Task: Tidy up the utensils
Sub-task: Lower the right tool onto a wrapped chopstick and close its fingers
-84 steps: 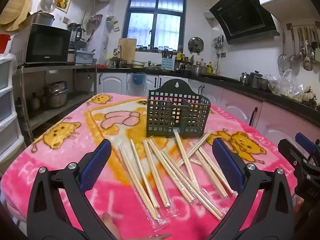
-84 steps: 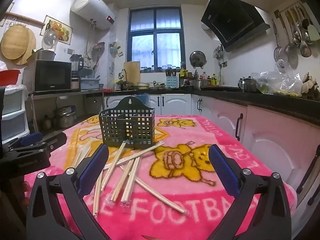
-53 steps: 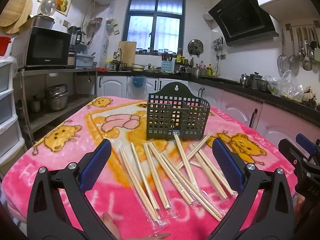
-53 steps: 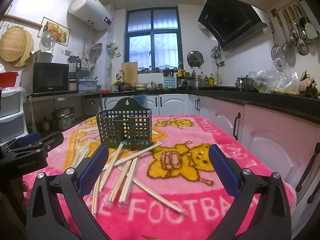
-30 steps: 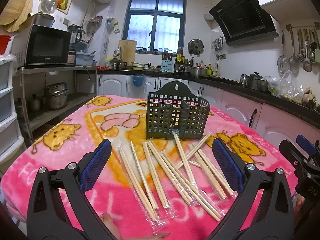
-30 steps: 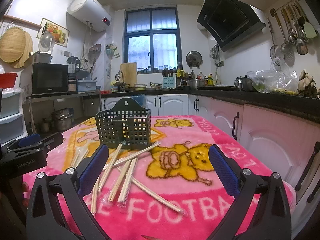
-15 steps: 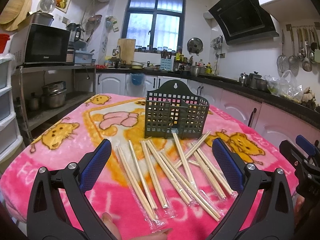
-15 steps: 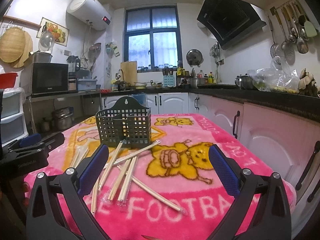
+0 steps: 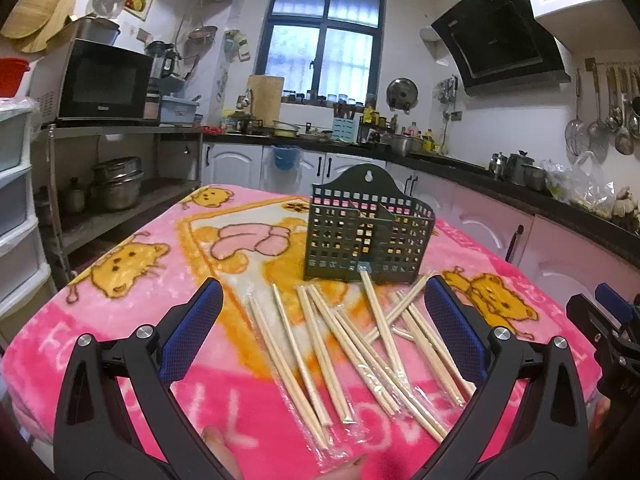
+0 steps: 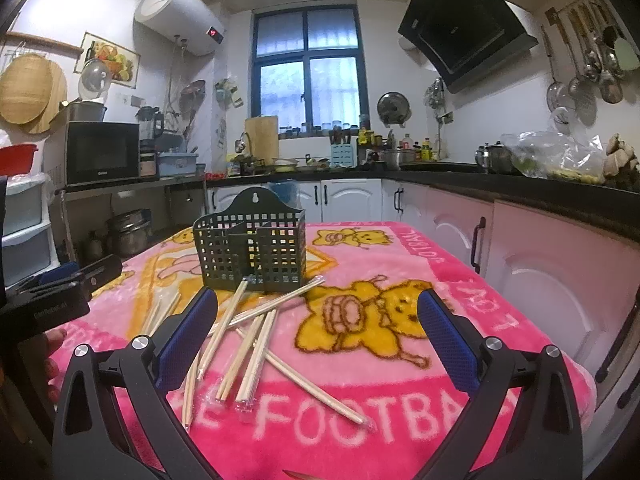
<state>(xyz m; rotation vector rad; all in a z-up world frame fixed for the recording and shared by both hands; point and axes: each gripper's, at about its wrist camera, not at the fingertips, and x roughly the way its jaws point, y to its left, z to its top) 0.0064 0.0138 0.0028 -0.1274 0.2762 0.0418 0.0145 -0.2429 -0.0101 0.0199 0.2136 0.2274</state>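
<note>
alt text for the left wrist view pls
Wrapped wooden chopsticks lie scattered on a pink cartoon blanket, in front of an upright dark mesh utensil basket. The open left gripper frames them; a kitchen counter sits behind.

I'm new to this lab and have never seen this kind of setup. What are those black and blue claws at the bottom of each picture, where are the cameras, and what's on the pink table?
There is no robot here. A person holds a hand-operated two-finger clamp in each hand, and a fisheye camera on each clamp looks forward along its fingers. One picture comes from the left gripper, the other from the right gripper. Both are open and hold nothing.

On the pink blanket stands a dark mesh utensil holder with an inner divider. It looks empty. In front of it lie loose chopsticks, many in clear plastic sleeves, some crossing each other; one leans against the holder's base.

Each gripper also shows at the edge of the other's view.
</note>
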